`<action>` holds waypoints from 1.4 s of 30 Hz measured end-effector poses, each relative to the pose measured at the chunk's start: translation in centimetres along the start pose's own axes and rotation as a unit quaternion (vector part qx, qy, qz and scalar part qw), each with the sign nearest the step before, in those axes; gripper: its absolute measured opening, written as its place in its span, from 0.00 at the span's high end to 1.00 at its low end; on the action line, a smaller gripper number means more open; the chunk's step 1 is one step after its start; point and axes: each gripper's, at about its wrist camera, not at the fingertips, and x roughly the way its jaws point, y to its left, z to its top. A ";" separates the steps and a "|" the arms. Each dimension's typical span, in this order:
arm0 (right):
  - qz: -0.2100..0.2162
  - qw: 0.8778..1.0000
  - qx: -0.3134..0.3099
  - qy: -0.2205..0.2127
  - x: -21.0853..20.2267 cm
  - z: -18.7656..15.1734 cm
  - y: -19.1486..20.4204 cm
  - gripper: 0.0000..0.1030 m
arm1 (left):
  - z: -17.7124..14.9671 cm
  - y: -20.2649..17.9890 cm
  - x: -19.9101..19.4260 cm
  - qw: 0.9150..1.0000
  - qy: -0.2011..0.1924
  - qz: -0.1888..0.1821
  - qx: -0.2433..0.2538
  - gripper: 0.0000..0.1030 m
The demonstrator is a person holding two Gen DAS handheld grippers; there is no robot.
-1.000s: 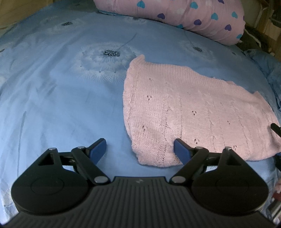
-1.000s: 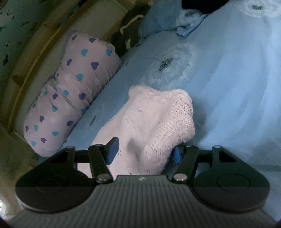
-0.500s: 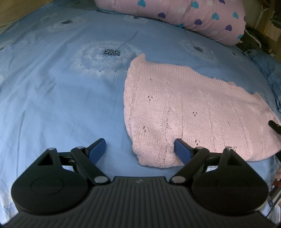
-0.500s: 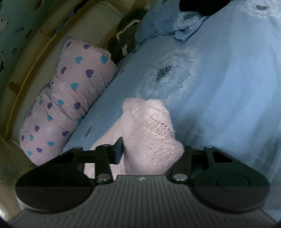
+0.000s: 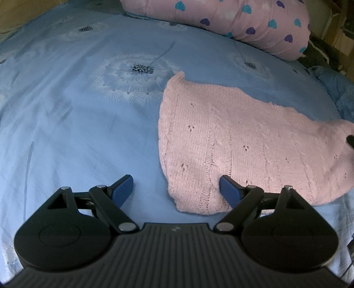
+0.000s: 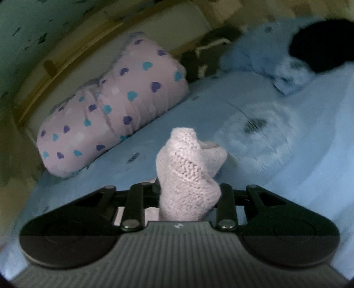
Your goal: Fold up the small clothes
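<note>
A small pink knitted garment (image 5: 232,141) lies on the blue bedsheet (image 5: 77,115). My left gripper (image 5: 177,188) is open just above the sheet, its jaws either side of the garment's near left corner; the right finger (image 5: 230,190) rests on the knit. My right gripper (image 6: 188,195) is shut on the garment's right corner (image 6: 188,168), which bunches up and sticks out between the jaws, lifted off the bed. The raised corner and a dark bit of that gripper (image 5: 349,140) show at the right edge of the left wrist view.
A pink pillow with blue and purple hearts (image 5: 232,20) (image 6: 110,119) lies along the far edge of the bed. Crumpled blue bedding (image 6: 261,55) and a dark object (image 6: 320,44) sit at the far right. A wooden bed frame (image 6: 50,66) runs behind the pillow.
My right gripper has closed on the garment's corner and lifted it, bunching the knit. My left gripper stayed open at the near left corner, hardly moving.
</note>
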 end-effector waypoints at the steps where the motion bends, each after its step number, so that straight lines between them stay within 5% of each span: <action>1: 0.000 1.000 -0.009 0.000 0.0 0.1 0.4 0.69 | 0.0 0.0 0.0 1.000 0.000 0.000 -0.001 0.14; 12: -0.001 1.000 -0.018 0.015 0.0 1.0 2.0 0.69 | 0.2 0.2 0.0 1.000 0.004 -0.004 -0.004 0.14; 23: -0.045 0.992 0.091 0.078 0.4 0.0 -3.7 0.64 | 0.1 0.2 0.1 1.000 0.004 -0.001 -0.001 0.14; 26: -0.064 0.990 0.072 0.100 -0.1 -0.1 -4.8 0.57 | 0.0 0.1 0.1 1.000 -0.001 0.001 -0.001 0.14; 32: -0.069 0.996 -0.002 0.064 -1.8 3.4 -4.9 0.53 | 2.0 -0.4 0.1 0.999 -0.034 0.022 0.026 0.14; 42: -0.040 0.983 -0.112 0.139 9.1 6.3 -3.2 0.53 | 8.8 -1.7 6.0 0.998 -0.041 0.038 0.041 0.15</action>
